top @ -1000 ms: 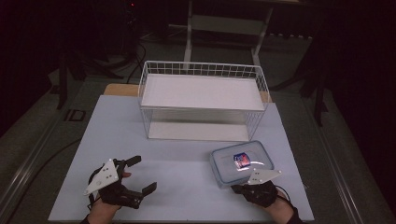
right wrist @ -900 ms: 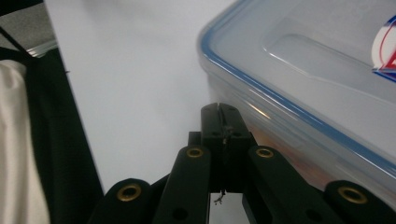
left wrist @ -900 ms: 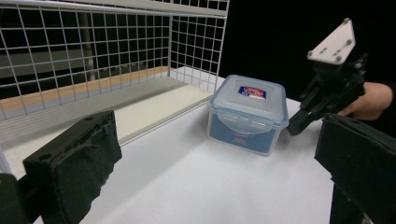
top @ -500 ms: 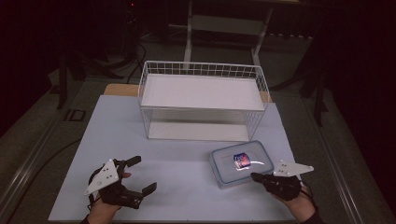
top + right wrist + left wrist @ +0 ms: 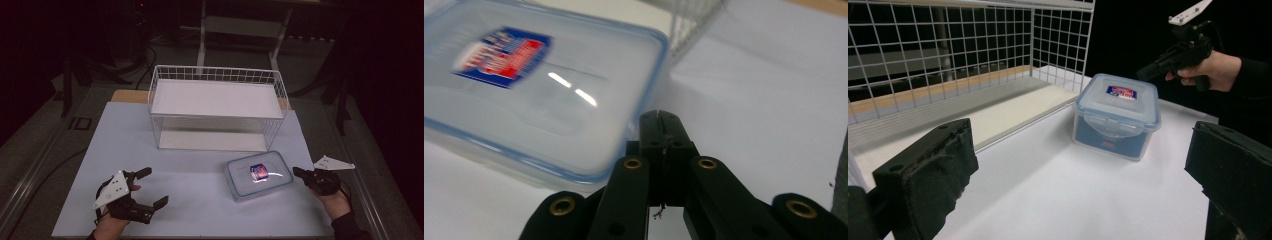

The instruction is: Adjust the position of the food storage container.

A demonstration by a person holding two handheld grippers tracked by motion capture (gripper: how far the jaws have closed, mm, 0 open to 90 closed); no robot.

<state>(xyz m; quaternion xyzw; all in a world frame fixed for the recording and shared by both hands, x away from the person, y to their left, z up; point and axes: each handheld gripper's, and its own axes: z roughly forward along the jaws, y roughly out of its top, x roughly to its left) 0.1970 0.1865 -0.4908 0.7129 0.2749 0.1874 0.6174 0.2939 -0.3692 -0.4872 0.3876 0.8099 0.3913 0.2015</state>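
Note:
A clear plastic food container (image 5: 259,175) with a blue-rimmed lid and a red and blue label rests on the white table, front right of centre. My right gripper (image 5: 297,172) is just right of it with its jaws pressed together, tips near the container's right edge (image 5: 644,95). My left gripper (image 5: 152,187) sits at the front left with its jaws wide apart and nothing between them. From the left gripper view the container (image 5: 1116,115) stands ahead, and the right gripper (image 5: 1148,71) hangs beyond it in a hand.
A white wire basket rack (image 5: 216,106) with a flat white shelf stands at the back middle of the table. Its mesh wall (image 5: 948,55) fills the upper left of the left gripper view. The table's front edge (image 5: 200,234) lies close to both hands.
My right gripper has drawn back to the right, from over the container's front right corner to beside its right edge. The left gripper has stayed put.

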